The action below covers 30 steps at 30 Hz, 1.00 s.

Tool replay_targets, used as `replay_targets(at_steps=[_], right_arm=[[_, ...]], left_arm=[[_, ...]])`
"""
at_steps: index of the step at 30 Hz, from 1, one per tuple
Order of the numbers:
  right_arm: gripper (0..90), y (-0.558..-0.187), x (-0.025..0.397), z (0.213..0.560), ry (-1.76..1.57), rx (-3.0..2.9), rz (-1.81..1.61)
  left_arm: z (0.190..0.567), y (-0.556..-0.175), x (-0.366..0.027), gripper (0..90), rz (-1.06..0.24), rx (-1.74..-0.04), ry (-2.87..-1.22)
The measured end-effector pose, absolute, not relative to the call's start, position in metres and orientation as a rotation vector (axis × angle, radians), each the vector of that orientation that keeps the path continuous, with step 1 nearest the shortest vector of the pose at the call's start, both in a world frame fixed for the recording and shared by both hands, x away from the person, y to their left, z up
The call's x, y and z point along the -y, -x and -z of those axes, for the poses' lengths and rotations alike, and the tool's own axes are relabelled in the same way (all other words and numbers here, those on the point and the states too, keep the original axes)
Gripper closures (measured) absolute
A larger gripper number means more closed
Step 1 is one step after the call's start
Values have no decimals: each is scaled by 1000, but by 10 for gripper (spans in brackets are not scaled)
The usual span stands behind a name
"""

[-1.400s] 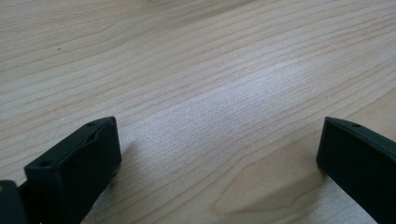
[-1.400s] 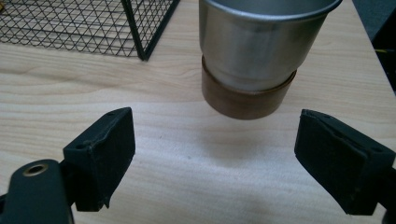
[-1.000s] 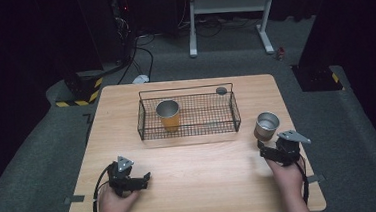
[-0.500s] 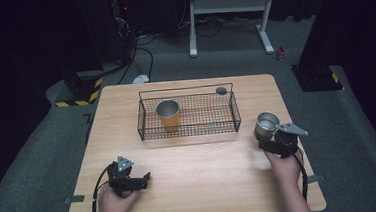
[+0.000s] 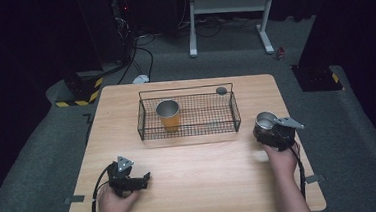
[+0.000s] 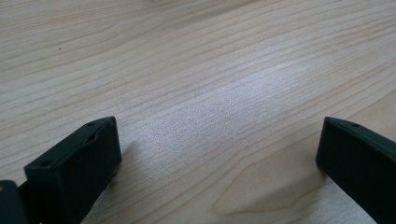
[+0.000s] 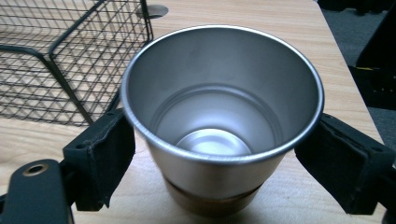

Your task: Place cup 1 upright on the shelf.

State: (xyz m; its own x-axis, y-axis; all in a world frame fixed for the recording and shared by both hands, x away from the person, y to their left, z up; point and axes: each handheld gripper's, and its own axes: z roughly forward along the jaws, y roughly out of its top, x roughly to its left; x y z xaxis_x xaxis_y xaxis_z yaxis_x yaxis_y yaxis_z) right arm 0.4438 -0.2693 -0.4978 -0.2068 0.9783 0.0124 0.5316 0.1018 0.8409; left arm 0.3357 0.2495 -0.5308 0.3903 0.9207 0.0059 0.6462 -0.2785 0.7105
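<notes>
The steel cup point(image 7: 222, 116) stands upright on the wooden table point(image 5: 206, 185), just right of the wire basket's point(image 5: 189, 117) right end and apart from it; in the high view it sits at the table's right side point(image 5: 266, 121). In the right gripper view its empty, shiny inside faces the camera, and a brownish band shows around its foot.

The right gripper point(image 5: 273, 132) now has the cup between its jaws. One black pad lies at each side of the cup wall below the rim, close against it or nearly so; whether they already press the metal I cannot tell. A second ago this gripper sat a little nearer on the table with the cup clear beyond it; half a second ago it had closed in. The reach seems finished, then, and a squeeze and lift look like the next step, probably toward the basket.

Inside the basket an orange cup point(image 5: 168, 114) with a metal lining stands upright near the left end. A small dark round disc point(image 5: 221, 90) lies on the table beyond the far right corner.

The left gripper point(image 5: 131, 179) has not shifted: it rests near the near-left edge, jaws wide apart, bare wood between them.
</notes>
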Motion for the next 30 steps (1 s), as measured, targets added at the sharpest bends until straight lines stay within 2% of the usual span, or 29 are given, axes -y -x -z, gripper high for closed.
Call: replay_targets(at_steps=[18,24,30], right_arm=[[136,-462,268,504,-1484,-1795,-1049],[178,-462,266,503,-1465,-1805,-1036],[181,-458,264,501,-1456,-1818,-1023]], left_arm=[[531,-336,-249,3,-566,-1343,-2019],[531,-336,-249,3,-565,-1343,-2019],[531,-336,-249,3,-565,-1343,-2020]])
